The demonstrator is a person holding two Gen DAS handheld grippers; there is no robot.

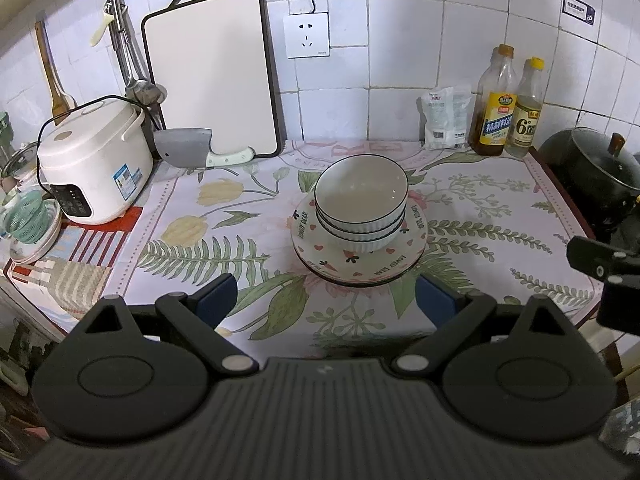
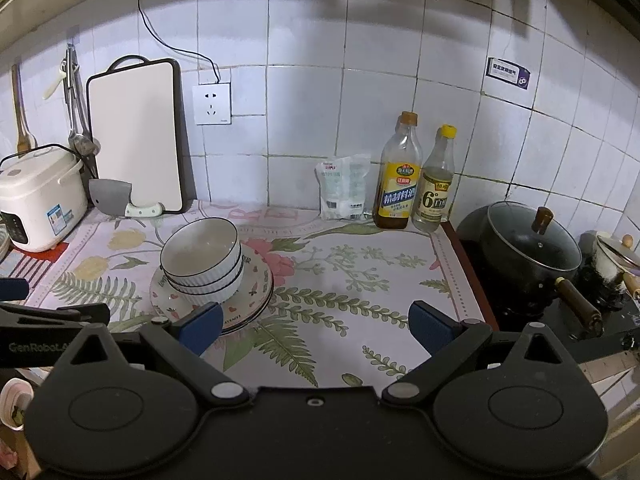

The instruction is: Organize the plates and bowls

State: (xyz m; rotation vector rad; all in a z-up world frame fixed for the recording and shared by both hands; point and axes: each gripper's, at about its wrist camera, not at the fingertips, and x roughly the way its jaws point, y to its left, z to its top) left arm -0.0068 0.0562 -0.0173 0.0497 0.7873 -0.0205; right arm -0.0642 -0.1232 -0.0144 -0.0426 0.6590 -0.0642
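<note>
Three nested bowls [image 1: 361, 204] sit on stacked plates [image 1: 360, 258], frame center; plate count unclear. Left gripper [image 1: 326, 300] and right gripper [image 2: 316, 330] both wide open, empty.

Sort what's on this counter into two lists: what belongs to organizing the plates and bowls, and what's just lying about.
Part of the job:
- stacked bowls
- plates beneath them

Just lying about:
- rice cooker
- cutting board
- cleaver
- two bottles
- white packet
- black pot
</note>
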